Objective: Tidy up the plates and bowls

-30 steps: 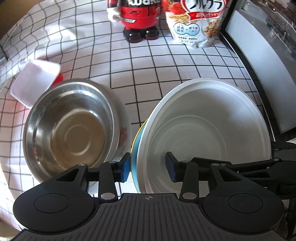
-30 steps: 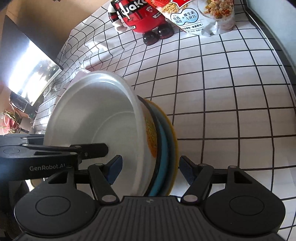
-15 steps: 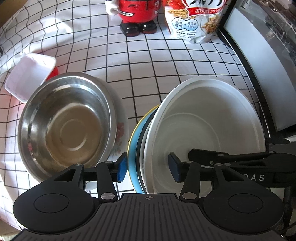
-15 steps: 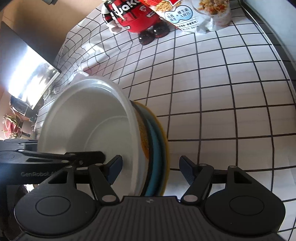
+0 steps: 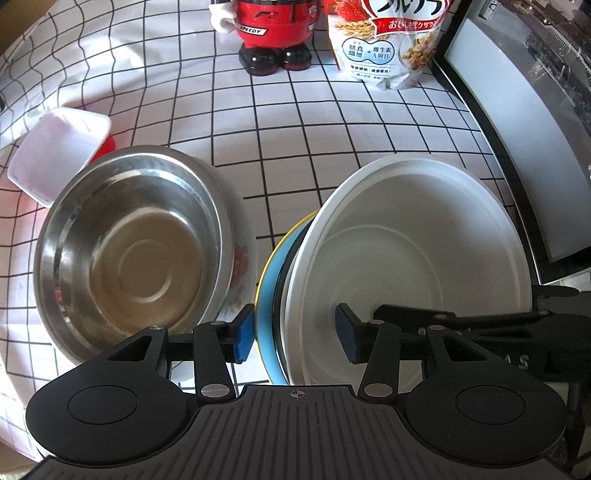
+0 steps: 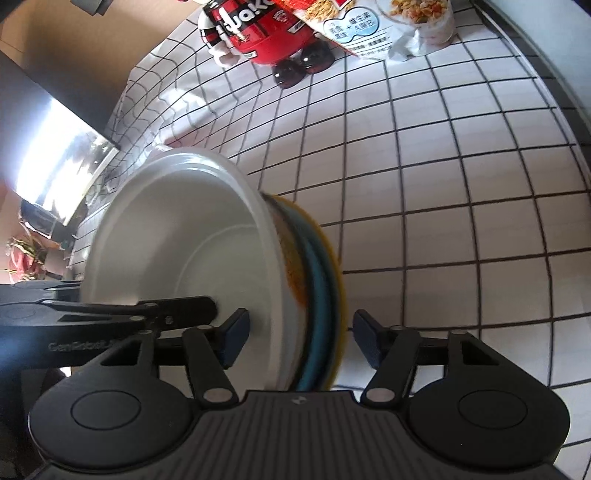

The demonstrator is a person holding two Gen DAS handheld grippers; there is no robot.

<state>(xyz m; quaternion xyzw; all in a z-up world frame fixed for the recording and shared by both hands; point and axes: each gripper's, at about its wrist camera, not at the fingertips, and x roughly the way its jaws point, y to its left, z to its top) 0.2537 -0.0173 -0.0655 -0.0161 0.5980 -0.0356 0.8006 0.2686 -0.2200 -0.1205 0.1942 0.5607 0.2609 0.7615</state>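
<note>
Ahead and left of my left gripper (image 5: 295,338) sits the steel bowl (image 5: 129,254) on a floral plate (image 5: 242,258). Between both grippers' spread fingers stands the tilted stack — white bowl (image 5: 406,266), blue plate (image 5: 267,310), yellow plate (image 6: 334,291). My right gripper (image 6: 299,338) is parted too — neither visibly clamps.

Bare checked cloth (image 6: 461,206) is seen right of the tilted stack (image 6: 207,258); left is blocked by the steel bowl (image 5: 125,254); beyond, by the red figurine (image 5: 275,33) and cereal bag (image 5: 388,44).
</note>
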